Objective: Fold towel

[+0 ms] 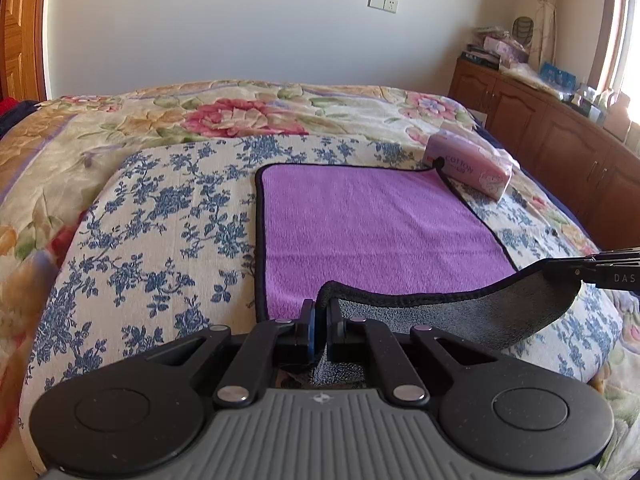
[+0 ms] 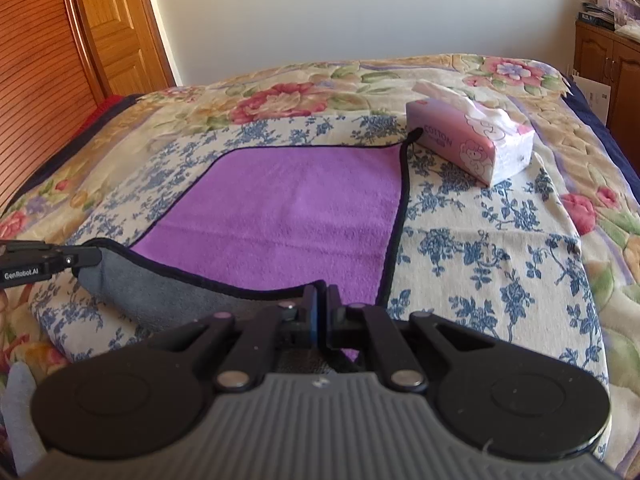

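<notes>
Lying flat in the middle of both frames, the purple towel (image 1: 372,232) with a dark border covers part of a cloth with blue flowers (image 1: 160,216), which is spread over the flowery bed cover (image 1: 224,116). The near edge of the towel is lifted from the cloth and shows its grey underside. The left gripper (image 1: 320,312), at the bottom centre of the left wrist view, is closed tight on the near left corner of the towel, with grey fabric pinched between its jaws. The right gripper (image 2: 321,300), at the bottom centre of the right wrist view, is also closed tight on the near right corner. Each gripper appears at the side edge of the other view, holding its end of the raised edge.

A pink tissue box (image 2: 472,144) stands on the bed in the upper right of the right wrist view, just beside the far right corner of the towel. White tissue sticks out of its top.
</notes>
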A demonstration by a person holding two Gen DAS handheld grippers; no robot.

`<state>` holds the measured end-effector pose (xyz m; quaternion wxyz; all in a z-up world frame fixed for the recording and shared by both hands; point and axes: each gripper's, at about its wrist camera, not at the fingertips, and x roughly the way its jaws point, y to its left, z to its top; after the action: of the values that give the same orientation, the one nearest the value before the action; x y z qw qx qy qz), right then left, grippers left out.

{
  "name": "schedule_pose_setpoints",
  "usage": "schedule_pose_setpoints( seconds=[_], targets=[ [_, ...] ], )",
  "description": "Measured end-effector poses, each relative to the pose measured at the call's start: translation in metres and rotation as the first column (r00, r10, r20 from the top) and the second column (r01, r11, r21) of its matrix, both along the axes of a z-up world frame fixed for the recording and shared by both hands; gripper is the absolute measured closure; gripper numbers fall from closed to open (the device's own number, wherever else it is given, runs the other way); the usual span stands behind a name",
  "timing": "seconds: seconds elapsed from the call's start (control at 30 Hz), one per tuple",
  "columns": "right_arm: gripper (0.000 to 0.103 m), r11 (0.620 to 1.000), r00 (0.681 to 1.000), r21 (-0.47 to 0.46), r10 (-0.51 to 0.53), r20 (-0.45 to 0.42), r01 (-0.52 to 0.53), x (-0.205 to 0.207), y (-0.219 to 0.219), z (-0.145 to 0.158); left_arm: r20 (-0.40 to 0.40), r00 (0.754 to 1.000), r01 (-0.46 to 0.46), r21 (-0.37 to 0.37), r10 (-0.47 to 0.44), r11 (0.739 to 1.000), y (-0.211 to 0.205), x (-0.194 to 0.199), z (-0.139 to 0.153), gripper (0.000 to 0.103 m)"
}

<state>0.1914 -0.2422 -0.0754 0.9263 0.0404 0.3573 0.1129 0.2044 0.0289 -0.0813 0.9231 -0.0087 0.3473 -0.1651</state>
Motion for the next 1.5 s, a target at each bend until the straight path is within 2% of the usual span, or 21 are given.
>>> schedule_pose_setpoints(
  seconds=[0.63,1.5],
  targets=[
    [0.098,1.0,0.998,0.014,0.014,0.061,-0.015,0.019,-0.002,0.011,0.055,0.998,0.001,-0.02,0.0,1.0,-0.004,0.019,0.014,0.097],
    [0.098,0.999,0.995,0.0,0.047,0.089,-0.047,0.055,-0.006,0.009,0.068,0.997,0.025,-0.003,-0.025,1.0,-0.012,0.057,0.008,0.097]
  ],
)
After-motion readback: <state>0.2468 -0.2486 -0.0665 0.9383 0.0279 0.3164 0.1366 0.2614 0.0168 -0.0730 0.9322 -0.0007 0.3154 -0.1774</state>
